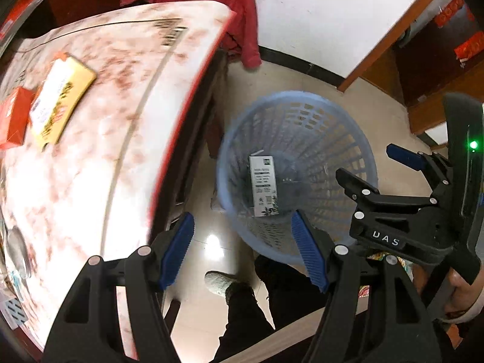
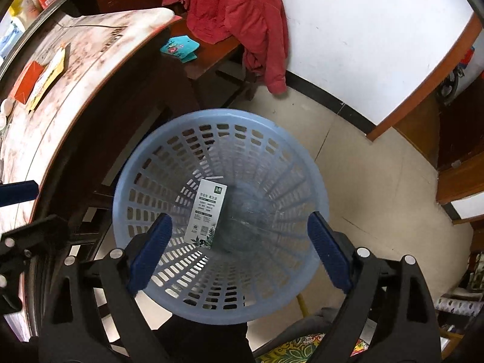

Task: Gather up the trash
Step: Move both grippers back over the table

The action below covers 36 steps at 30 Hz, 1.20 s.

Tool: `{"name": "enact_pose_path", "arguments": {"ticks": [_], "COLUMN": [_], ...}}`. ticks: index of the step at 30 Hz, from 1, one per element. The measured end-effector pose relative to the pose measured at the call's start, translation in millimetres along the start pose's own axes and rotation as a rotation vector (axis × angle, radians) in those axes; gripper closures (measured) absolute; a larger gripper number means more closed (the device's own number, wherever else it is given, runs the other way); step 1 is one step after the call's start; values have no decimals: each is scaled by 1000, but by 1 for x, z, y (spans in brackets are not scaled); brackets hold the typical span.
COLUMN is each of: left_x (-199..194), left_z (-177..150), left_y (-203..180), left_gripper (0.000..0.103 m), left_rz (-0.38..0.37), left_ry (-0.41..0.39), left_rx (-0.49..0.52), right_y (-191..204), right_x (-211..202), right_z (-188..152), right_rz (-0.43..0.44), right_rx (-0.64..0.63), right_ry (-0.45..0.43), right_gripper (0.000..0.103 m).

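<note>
A blue plastic waste basket (image 2: 272, 157) stands on the floor beside the table; it also shows in the left wrist view (image 1: 317, 115). A white and green carton (image 2: 207, 216) lies inside it, also seen from the left (image 1: 263, 186). My right gripper (image 2: 240, 251) is open and empty above the basket. My left gripper (image 1: 243, 249) is open and empty over the floor between table and basket. A yellow packet (image 1: 59, 99) and a red box (image 1: 13, 119) lie on the table (image 1: 127, 106).
A red jacket (image 2: 239, 9) hangs over a wooden bench with a teal item (image 2: 179, 47). The right gripper's body (image 1: 408, 199) shows at the right of the left wrist view. My legs and a grey slipper (image 1: 219, 281) stand below. A white wall and brown door frame lie beyond.
</note>
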State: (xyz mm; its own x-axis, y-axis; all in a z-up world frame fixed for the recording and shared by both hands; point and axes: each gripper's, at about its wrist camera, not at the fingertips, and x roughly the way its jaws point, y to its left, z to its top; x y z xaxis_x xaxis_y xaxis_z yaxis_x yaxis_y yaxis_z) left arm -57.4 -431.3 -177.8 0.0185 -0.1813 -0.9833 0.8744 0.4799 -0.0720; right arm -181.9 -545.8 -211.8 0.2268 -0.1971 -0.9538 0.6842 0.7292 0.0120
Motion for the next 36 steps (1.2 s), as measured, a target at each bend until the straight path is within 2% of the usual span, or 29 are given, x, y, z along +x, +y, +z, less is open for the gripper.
{"name": "enact_pose_path", "arguments": {"ticks": [5, 6, 9, 13, 16, 20, 24, 30, 36], "left_x": [-33, -41, -69, -101, -122, -153, -180, -205, -201], "left_z": [-21, -29, -60, -118, -151, -189, -218, -239, -246], "left_y": [48, 60, 110, 186, 227, 271, 307, 339, 386], "left_gripper": [38, 34, 30, 25, 15, 12, 10, 9, 9], "left_rz": [18, 31, 79, 174, 240, 278, 305, 377, 431], "left_ry": [-61, -75, -122, -163, -182, -206, -225, -257, -245], "left_rx": [-111, -142, -274, -478, -558, -643, -660, -597, -589], "right_y": [32, 41, 74, 123, 156, 194, 230, 274, 306], "right_x": [-17, -22, -35, -49, -58, -71, -85, -108, -120], "right_z": [10, 13, 22, 31, 31, 26, 19, 10, 6], "right_rz": [28, 42, 93, 142, 150, 170, 186, 180, 152], "right_rx": [-73, -94, -160, -272, -335, -352, -362, -375, -391], "right_ry": [-38, -49, -82, -108, -123, -134, -150, -172, -174], "right_gripper": [16, 16, 16, 16, 16, 16, 16, 16, 16]}}
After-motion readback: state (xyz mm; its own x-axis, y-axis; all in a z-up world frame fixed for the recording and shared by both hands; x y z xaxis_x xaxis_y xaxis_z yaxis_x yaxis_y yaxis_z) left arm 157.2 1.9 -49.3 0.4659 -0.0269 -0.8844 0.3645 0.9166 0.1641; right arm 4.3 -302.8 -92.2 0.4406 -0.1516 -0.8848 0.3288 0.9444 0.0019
